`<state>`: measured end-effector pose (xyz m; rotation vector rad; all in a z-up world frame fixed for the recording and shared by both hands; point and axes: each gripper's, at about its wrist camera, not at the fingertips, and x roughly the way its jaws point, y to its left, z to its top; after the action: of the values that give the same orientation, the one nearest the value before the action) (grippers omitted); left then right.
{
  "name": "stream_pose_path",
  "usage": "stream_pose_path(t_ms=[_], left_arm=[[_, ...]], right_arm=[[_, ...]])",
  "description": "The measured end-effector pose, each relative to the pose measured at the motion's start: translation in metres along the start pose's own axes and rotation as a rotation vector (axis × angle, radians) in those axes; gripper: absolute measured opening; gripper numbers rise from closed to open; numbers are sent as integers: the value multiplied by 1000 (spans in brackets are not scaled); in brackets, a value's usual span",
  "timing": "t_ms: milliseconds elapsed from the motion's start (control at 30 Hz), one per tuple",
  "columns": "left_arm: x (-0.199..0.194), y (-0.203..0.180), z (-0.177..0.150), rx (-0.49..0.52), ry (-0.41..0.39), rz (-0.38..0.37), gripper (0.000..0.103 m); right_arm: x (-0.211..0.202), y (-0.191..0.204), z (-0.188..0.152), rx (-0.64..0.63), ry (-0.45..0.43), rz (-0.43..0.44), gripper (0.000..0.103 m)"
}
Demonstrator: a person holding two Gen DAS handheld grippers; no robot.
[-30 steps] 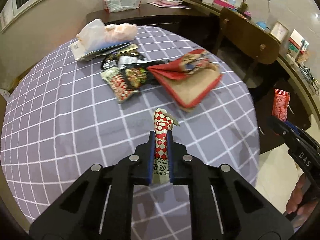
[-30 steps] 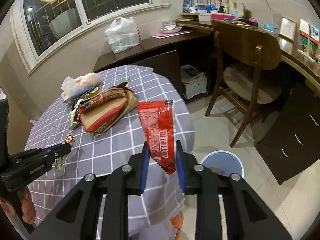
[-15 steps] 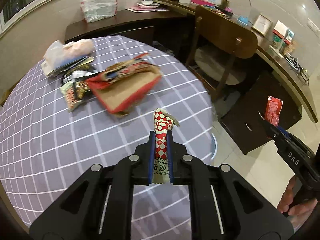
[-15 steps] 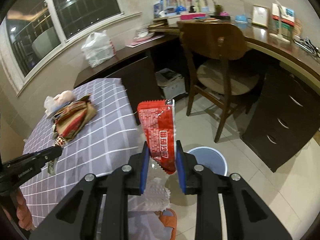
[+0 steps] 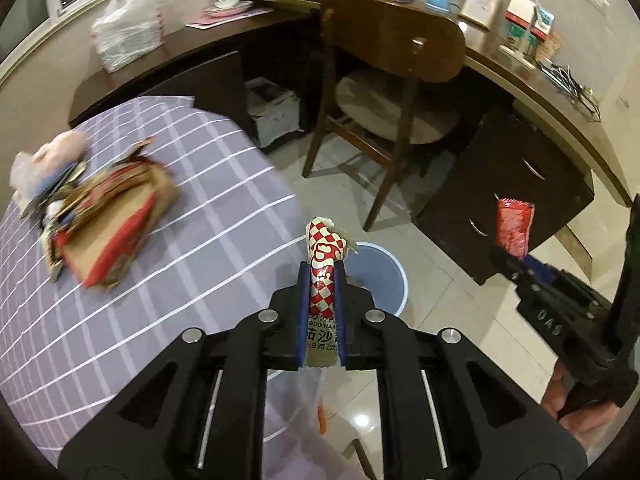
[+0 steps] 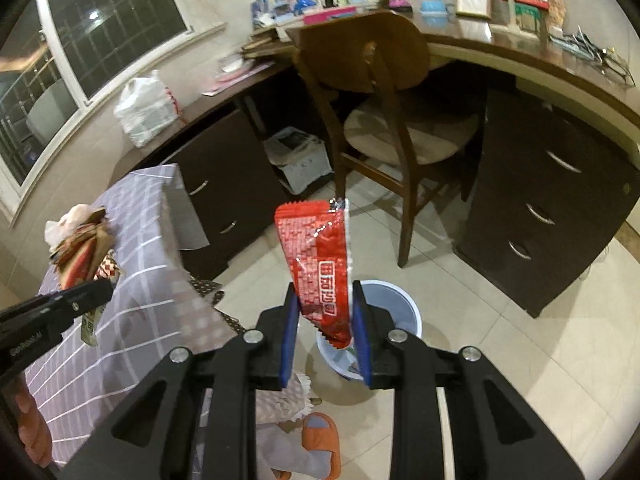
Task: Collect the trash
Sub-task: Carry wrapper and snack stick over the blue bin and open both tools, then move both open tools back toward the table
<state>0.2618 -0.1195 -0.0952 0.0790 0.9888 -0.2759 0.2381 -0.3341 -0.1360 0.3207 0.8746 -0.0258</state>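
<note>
My left gripper (image 5: 322,276) is shut on a red-and-white checkered sauce packet (image 5: 323,258), held upright past the edge of the round table (image 5: 168,272). Just beyond it on the floor stands a light blue trash bin (image 5: 380,276). My right gripper (image 6: 325,300) is shut on a red foil wrapper (image 6: 320,264), and the same bin (image 6: 394,300) sits behind its fingers. The left wrist view shows the right gripper (image 5: 505,258) and red wrapper (image 5: 513,227) at the right. A pile of wrappers and a brown paper bag (image 5: 108,216) lies on the table.
A wooden chair (image 6: 384,92) stands behind the bin, under a curved dark desk (image 6: 560,184) with drawers. A white plastic bag (image 5: 128,36) rests on the low cabinet. An orange slipper (image 6: 320,444) is on the tiled floor by the tablecloth.
Both grippers swung right, off the table toward the floor, each keeping its packet. The trash bin has come into view under both. The pile of wrappers slid to the left edge.
</note>
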Motion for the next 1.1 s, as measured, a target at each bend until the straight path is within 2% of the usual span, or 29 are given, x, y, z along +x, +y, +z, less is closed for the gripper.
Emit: stream_pose_path(t_ms=[533,567,667,733,967,1033,1100], left_arm=[[95,-72,30,109,152,-67,13],[99,-76,31,114,156,-80,17],[111,-85,34,119,170,-97,54],[113,-88,34,140,151,-85,54],[116,-80,32,147,163,-65,54],[115,-75,31,141,161,-54,54],[113,-71,31,135,162,-46,54]], right_arm=[[62,-61,0,95,123,-80,25],[64,-64,-1,98,129,-85,25],[68,-69,-3,106,146,-96,25],[69,-72,-4,104,152,-106,25],[78,-65,3,93,167,-96,25],[79,-60,7,83,162,-74,28],[78,-56,12,90,151,-87,48]])
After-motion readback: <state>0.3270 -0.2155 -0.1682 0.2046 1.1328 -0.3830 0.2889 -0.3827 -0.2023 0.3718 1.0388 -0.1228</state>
